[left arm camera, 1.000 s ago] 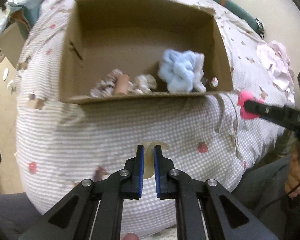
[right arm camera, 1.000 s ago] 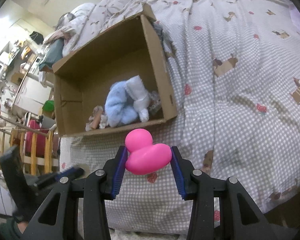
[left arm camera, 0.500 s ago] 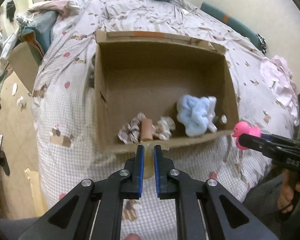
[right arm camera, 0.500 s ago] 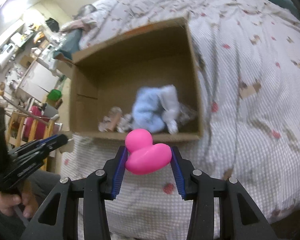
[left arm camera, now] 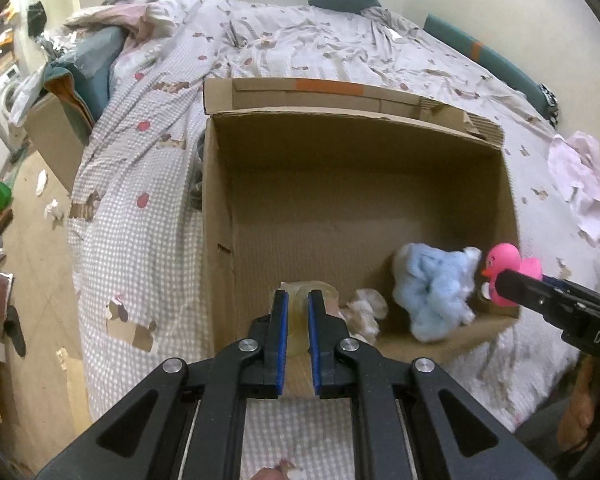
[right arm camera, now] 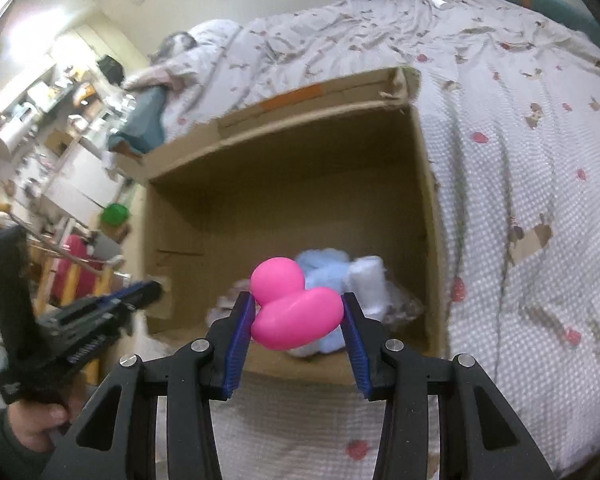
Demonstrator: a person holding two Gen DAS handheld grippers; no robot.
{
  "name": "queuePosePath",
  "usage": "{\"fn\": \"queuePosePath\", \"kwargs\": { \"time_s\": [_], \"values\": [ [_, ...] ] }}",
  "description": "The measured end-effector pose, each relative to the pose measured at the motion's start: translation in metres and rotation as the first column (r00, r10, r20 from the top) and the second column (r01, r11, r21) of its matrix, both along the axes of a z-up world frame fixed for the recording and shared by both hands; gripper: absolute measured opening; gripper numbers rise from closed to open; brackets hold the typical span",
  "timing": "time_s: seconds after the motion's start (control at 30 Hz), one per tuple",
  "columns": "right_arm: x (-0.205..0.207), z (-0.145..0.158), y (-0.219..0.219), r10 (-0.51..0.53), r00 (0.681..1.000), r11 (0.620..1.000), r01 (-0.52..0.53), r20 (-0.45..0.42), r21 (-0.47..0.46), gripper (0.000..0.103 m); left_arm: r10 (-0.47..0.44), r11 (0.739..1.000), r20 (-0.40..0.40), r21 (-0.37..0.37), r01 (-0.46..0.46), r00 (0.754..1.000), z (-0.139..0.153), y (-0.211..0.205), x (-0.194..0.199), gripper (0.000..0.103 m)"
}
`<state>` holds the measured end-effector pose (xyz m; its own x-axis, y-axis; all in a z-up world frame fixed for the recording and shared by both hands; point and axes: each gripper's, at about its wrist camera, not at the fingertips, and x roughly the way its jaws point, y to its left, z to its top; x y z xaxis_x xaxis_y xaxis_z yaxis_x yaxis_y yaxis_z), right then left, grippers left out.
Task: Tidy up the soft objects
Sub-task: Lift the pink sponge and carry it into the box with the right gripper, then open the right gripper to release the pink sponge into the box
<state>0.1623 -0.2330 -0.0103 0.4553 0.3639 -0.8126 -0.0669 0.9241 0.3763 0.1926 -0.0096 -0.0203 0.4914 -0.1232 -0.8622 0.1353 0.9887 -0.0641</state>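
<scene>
An open cardboard box [left arm camera: 220, 208] lies on the bed; it also shows in the right wrist view [right arm camera: 428, 184]. Inside at its near side lie a fluffy light-blue toy [left arm camera: 436, 288] and small beige soft things [left arm camera: 364, 310]. My left gripper [left arm camera: 296, 304] is shut on a flat translucent yellowish soft piece [left arm camera: 298, 292], held over the box's near edge. My right gripper [right arm camera: 298, 312] is shut on a pink rubber duck [right arm camera: 292, 308], just over the box's near right corner; the duck also shows in the left wrist view [left arm camera: 504, 264]. The blue toy [right arm camera: 324, 272] sits behind the duck.
The bed carries a checked, patterned quilt [left arm camera: 148, 176] around the box. A pink crumpled cloth [left arm camera: 580, 184] lies on the right. Clothes are piled at the bed's far left [left arm camera: 112, 28]. A second cardboard box [left arm camera: 52, 136] and a littered floor lie to the left.
Both grippers have risen and moved forward toward the box, keeping hold of their objects. The left one has gone from above the quilt to over the box's near edge.
</scene>
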Motion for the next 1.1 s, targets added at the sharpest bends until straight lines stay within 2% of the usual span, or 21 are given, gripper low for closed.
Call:
{"fn": "queuePosePath", "kwargs": {
  "time_s": [0.13,0.23,0.33,0.47,0.83,1.0,1.03,1.1],
  "values": [
    [0.005,-0.018,-0.003,-0.025,0.999,1.000,0.026,-0.043,0.011,0.046,-0.006,1.000,0.019,0.005,0.006,1.000,-0.012,0.000,0.003,0.009],
    [0.007,-0.020,0.004,-0.003,1.000,1.000,0.003,-0.029,-0.002,0.046,-0.018,1.000,0.046,0.002,0.018,0.999,-0.008,0.000,0.003,0.010],
    [0.011,-0.021,0.011,0.020,0.999,0.999,-0.019,-0.025,0.041,0.046,0.017,1.000,0.031,-0.015,-0.016,0.999,-0.011,0.005,0.006,0.010],
    [0.016,-0.027,0.022,0.041,0.998,0.998,-0.039,-0.038,0.054,0.046,0.031,0.999,0.012,-0.009,-0.031,0.999,-0.017,0.007,0.009,0.010],
    [0.019,-0.041,0.034,0.066,0.995,0.996,-0.060,-0.079,0.070,0.046,-0.008,1.000,-0.016,-0.014,0.008,1.000,-0.025,-0.004,0.007,0.010],
    [0.020,-0.042,0.036,0.067,0.995,0.995,-0.061,-0.080,0.081,0.047,-0.014,1.000,-0.015,-0.010,0.014,1.000,-0.025,-0.006,0.005,0.015],
    [0.020,-0.042,0.036,0.067,0.995,0.995,-0.060,-0.080,0.084,0.048,-0.013,1.000,-0.017,-0.012,0.013,1.000,-0.026,-0.006,0.005,0.016],
    [0.019,-0.041,0.035,0.062,0.995,0.993,-0.054,-0.077,0.101,0.059,-0.013,1.000,-0.016,-0.012,0.013,1.000,-0.026,-0.006,0.005,0.016]
  ]
}}
